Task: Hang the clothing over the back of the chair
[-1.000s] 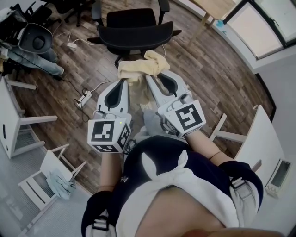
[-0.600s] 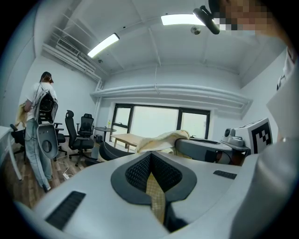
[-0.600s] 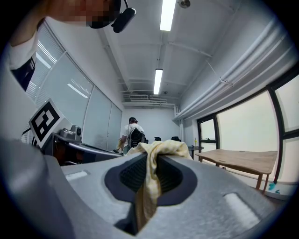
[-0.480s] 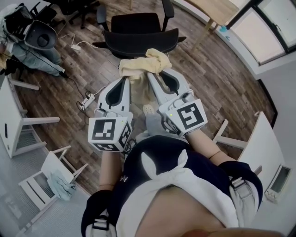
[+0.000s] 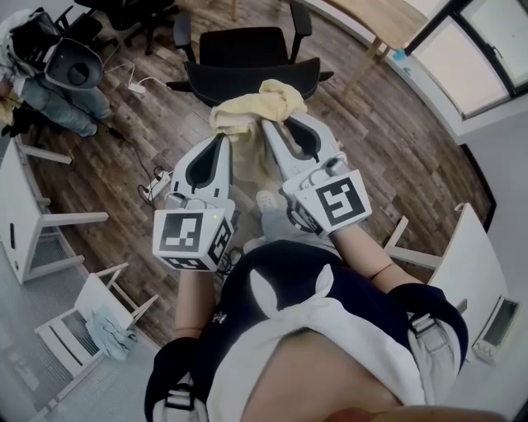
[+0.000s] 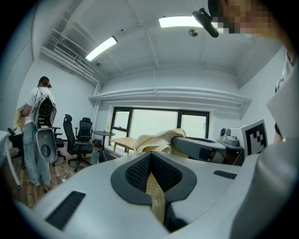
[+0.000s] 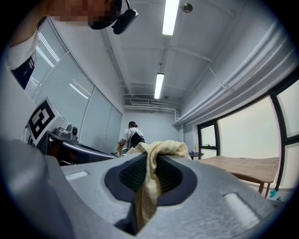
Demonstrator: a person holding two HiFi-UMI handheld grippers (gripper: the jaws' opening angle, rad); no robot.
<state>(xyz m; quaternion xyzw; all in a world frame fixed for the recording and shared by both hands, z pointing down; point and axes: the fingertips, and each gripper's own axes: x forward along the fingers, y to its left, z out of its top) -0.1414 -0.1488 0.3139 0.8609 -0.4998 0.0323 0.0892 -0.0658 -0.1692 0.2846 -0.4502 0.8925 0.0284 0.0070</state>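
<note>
**Spotter:** What are the tools holding?

**Operator:** Both are clamped on the clothing [image 5: 252, 107]. My left gripper [image 5: 224, 140] nips a thin strip of the yellow fabric between its pads. My right gripper [image 5: 270, 125] has a thicker fold that spills over its tips. The bundle hangs in the air between them at twelve o'clock, just short of the chair [image 5: 239, 45].

**Spotter:** How will it handle?

**Operator:** Soft, limp and light, I'd say. It sags and bunches between my two grips, and nothing in it can break. My worry is slip, because the left hold is narrow. I'd keep both grips on the top edge and spread them, so the cloth opens out before it goes over.

**Spotter:** Room to move?

**Operator:** Near me, a power strip [image 5: 153, 175] lies on the floor at ten o'clock, low and out of the way. White tables sit at eight [image 5: 21, 222] and four [image 5: 466, 247], well apart from my line. Dead ahead, the chair back [image 5: 210, 81] turns its curved top edge towards me, with armrests [image 5: 179, 29] on either side. Farther off, a person [image 5: 58, 103] stands at ten o'clock and a wooden table [image 5: 388, 12] is at one.
</note>
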